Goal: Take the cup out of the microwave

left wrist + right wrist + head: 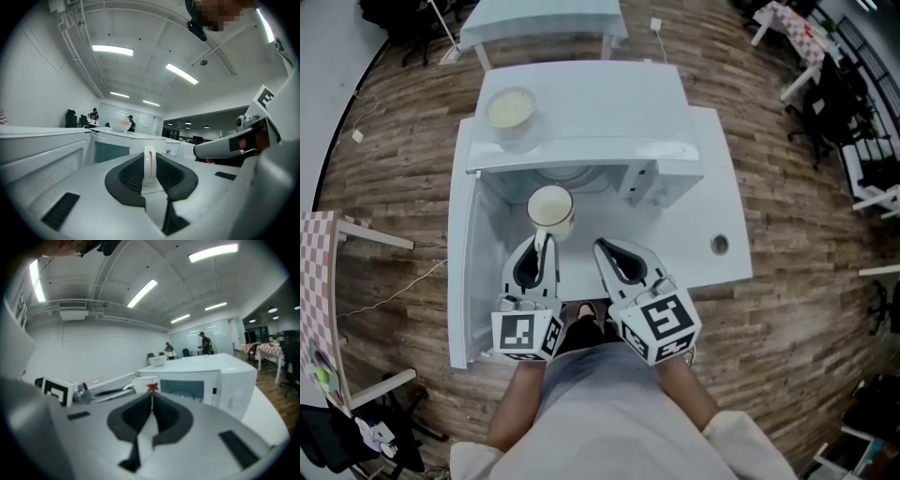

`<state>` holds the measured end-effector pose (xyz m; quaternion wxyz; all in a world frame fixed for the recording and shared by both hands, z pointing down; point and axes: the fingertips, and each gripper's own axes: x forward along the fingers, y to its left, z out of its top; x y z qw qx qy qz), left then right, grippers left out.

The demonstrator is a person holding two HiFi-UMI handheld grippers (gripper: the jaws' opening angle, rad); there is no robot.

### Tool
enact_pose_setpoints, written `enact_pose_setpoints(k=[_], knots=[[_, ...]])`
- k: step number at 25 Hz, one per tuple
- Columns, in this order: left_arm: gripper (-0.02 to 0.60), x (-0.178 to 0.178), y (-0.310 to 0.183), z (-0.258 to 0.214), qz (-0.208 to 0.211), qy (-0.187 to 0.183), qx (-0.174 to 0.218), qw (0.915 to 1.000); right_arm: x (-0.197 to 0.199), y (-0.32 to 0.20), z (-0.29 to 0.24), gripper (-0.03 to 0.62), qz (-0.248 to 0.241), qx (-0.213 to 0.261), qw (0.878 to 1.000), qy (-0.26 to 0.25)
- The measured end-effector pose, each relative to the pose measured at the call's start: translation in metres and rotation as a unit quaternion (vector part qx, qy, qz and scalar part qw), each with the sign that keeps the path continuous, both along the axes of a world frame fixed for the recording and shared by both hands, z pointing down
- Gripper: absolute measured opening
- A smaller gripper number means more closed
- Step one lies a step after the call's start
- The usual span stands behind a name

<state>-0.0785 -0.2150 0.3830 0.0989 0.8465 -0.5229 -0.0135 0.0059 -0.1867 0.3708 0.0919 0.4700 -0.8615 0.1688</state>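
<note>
The microwave door (461, 272) stands open on the left, the left tool (546, 236) pinches the handle of the white cup (550, 208) just in front of the open microwave (591, 103), and the right tool (602, 248) beside it is closed on nothing.

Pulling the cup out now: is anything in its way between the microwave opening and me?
Nothing visible does. The cup, its handle in the jaws of the left gripper, is at the microwave mouth; the open door stands to its left, the shut right gripper to its right, neither across the way out.
</note>
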Motion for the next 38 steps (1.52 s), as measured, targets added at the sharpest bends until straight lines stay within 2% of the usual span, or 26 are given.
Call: enact_pose_setpoints(k=[8, 14, 19, 23, 30, 38], knots=[[0.064, 0.005, 0.017, -0.027, 0.020, 0.009, 0.002, 0.9998, 0.005, 0.015, -0.012, 0.023, 0.001, 0.009, 1.000, 0.005], [0.064, 0.010, 0.029, -0.039, 0.030, 0.019, -0.008, 0.9993, 0.008, 0.028, -0.034, 0.021, -0.021, 0.010, 1.000, -0.010], [0.064, 0.010, 0.041, -0.058, 0.039, 0.025, 0.002, 0.9989, 0.004, 0.039, -0.052, 0.021, -0.050, 0.019, 0.998, -0.018], [0.064, 0.012, 0.050, -0.071, 0.045, 0.028, 0.009, 0.9986, 0.008, 0.047, -0.065, 0.021, -0.051, 0.024, 0.998, -0.031], [0.064, 0.010, 0.054, -0.077, 0.054, 0.026, 0.009, 0.9981, 0.002, 0.056, -0.071, 0.021, -0.068, 0.018, 0.996, -0.047], [0.064, 0.018, 0.058, -0.075, 0.065, 0.029, 0.008, 0.9975, 0.000, 0.063, -0.068, 0.021, -0.071, 0.017, 0.997, -0.035]])
